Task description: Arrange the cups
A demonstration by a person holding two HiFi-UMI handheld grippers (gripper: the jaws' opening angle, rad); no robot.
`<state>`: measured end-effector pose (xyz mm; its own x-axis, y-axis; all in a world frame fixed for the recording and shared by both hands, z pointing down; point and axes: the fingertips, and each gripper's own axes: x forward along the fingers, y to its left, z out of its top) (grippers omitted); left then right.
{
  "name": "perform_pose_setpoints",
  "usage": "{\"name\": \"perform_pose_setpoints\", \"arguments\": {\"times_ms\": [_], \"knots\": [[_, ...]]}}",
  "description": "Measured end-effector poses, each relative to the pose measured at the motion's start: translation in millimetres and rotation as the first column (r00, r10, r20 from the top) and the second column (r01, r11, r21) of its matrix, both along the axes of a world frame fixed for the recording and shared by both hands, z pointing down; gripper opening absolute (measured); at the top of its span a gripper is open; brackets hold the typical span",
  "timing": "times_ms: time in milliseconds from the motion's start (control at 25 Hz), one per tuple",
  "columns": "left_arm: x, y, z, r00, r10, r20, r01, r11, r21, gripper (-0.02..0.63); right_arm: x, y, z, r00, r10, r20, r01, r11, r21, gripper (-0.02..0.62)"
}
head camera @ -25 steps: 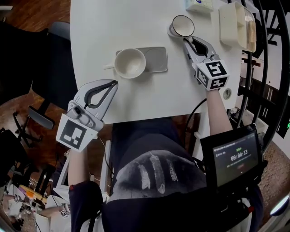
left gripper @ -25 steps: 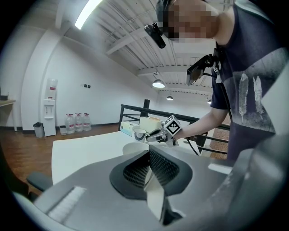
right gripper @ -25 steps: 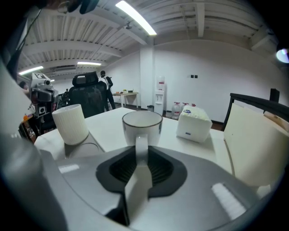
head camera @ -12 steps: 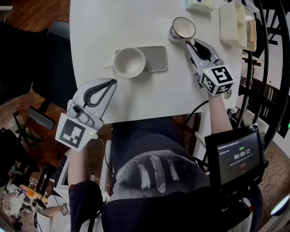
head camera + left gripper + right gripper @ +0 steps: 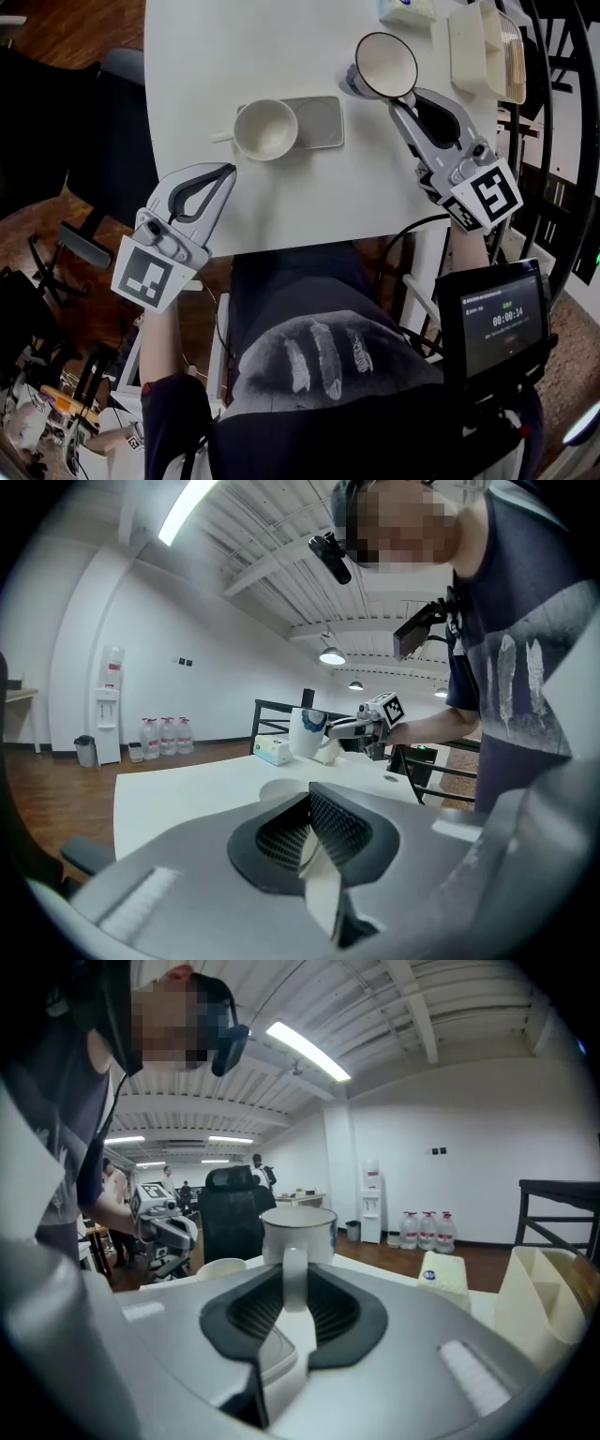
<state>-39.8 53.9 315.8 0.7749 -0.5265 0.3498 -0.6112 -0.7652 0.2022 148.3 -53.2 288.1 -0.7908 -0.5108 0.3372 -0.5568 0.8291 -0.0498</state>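
Observation:
A white mug (image 5: pixel 384 66) hangs above the white table (image 5: pixel 216 56) at the far right, its mouth facing up. My right gripper (image 5: pixel 402 98) is shut on its handle, and in the right gripper view the handle (image 5: pixel 293 1274) stands upright between the pads of that gripper (image 5: pixel 293 1288). The left gripper view shows a blue print on the mug (image 5: pixel 307 731). A second white cup (image 5: pixel 265 128) sits on the left end of a grey tray (image 5: pixel 321 121). My left gripper (image 5: pixel 225 172) rests at the table's near left edge, shut and empty (image 5: pixel 314 841).
A tissue box (image 5: pixel 408 9) and a white rack (image 5: pixel 487 47) stand at the far right edge. A small screen (image 5: pixel 492 323) hangs by the person's right side. A dark chair (image 5: pixel 230 1208) stands left of the table.
My right gripper has risen with the mug, which has left the table and looks larger in the head view. The left gripper and the cup on the tray have stayed put.

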Motion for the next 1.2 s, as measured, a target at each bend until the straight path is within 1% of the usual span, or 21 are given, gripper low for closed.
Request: {"name": "perform_pose_setpoints", "arguments": {"times_ms": [200, 440, 640, 880, 1080, 1200], "knots": [[0, 1, 0, 1.000, -0.011, -0.003, 0.011, 1.000, 0.001, 0.015, -11, 27, 13, 0.995, -0.102, -0.011, 0.102, 0.994, -0.046, 0.067], [0, 2, 1, 1.000, -0.016, 0.001, 0.016, 1.000, 0.003, 0.015, -22, 45, 47, 0.988, -0.157, -0.014, 0.154, 0.982, -0.108, 0.067], [-1, 6, 2, 1.000, -0.018, 0.014, 0.018, 1.000, -0.004, 0.015, -26, 48, 67, 0.980, -0.199, -0.022, 0.195, 0.973, -0.124, 0.066], [-3, 6, 9, 0.999, -0.029, 0.034, 0.030, 0.999, -0.019, 0.015, -30, 49, 89, 0.960, -0.276, -0.050, 0.268, 0.954, -0.134, 0.066], [-3, 4, 8, 0.999, -0.022, 0.046, 0.023, 1.000, -0.020, 0.015, -35, 54, 92, 0.953, -0.302, -0.023, 0.296, 0.945, -0.140, 0.066], [-2, 4, 8, 0.999, -0.010, 0.053, 0.011, 1.000, -0.018, 0.015, -34, 60, 93, 0.938, -0.346, -0.028, 0.339, 0.930, -0.142, 0.066]]}}
